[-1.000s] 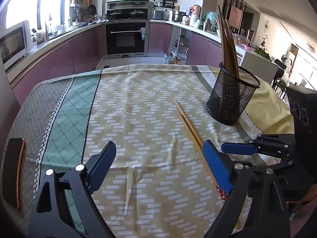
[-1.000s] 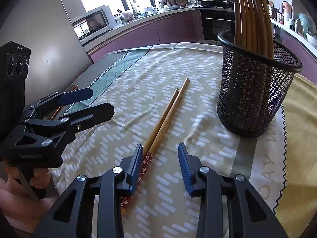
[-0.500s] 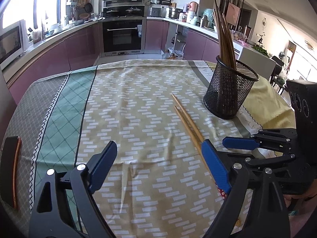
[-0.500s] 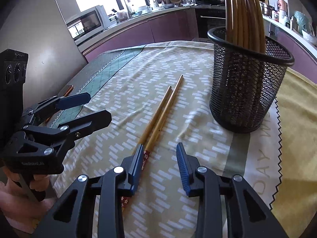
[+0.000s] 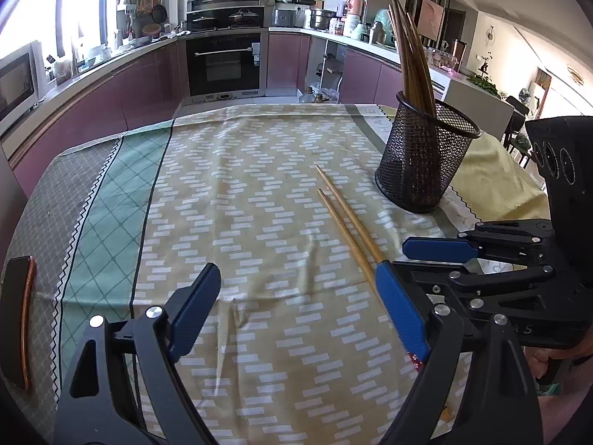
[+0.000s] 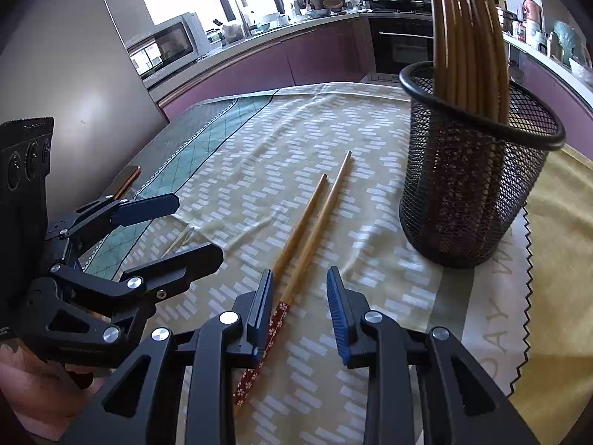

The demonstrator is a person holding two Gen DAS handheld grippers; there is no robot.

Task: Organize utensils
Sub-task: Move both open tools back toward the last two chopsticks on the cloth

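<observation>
Two wooden chopsticks (image 5: 344, 222) with red flowered handle ends lie side by side on the patterned tablecloth (image 5: 259, 193); they also show in the right wrist view (image 6: 311, 226). A black mesh holder (image 5: 426, 155) with several chopsticks upright stands right of them, also in the right wrist view (image 6: 478, 185). My right gripper (image 6: 300, 311) is open, jaws straddling the chopsticks' red ends, just above the cloth. My left gripper (image 5: 296, 311) is wide open and empty, left of the chopsticks.
A dark phone with a copper edge (image 5: 18, 319) lies at the table's left edge. A yellow cloth (image 6: 563, 296) covers the right side. Kitchen counters and an oven (image 5: 222, 63) stand beyond the far table edge.
My right gripper has moved forward so its jaws now straddle the chopsticks' handle ends. The left gripper has shifted slightly and stays open.
</observation>
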